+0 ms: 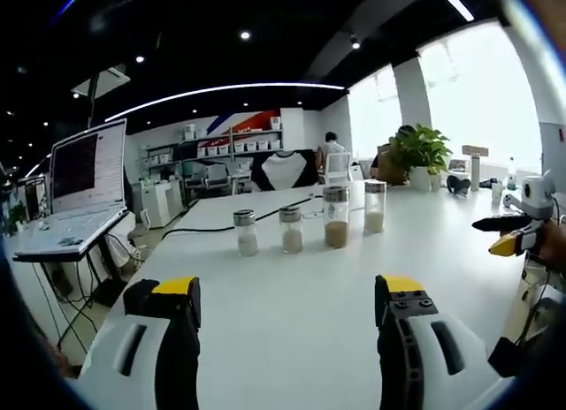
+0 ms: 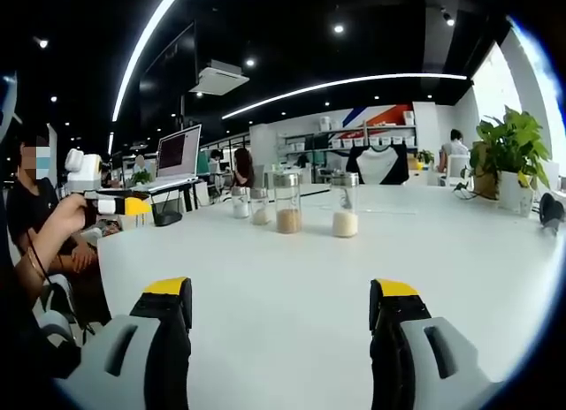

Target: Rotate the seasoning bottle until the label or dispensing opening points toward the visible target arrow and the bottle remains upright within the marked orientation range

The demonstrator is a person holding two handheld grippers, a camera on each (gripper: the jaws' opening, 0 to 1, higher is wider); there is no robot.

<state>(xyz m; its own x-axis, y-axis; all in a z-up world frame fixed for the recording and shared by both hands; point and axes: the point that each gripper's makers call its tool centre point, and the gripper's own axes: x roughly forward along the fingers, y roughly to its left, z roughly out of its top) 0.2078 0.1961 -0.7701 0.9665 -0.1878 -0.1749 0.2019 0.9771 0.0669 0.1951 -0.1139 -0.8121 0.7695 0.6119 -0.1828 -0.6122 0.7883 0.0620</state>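
Bottles (image 1: 335, 217) on white table (image 1: 292, 313); no label writing is legible.

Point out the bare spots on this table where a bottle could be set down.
Free: the white table between both open grippers' jaws and the row of four seasoning bottles. Also right of the row, toward the potted plant. Crowded: the row itself.

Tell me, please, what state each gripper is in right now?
Left gripper: open, holding nothing, short of the seasoning bottles.
Right gripper: open, holding nothing, above the white table.
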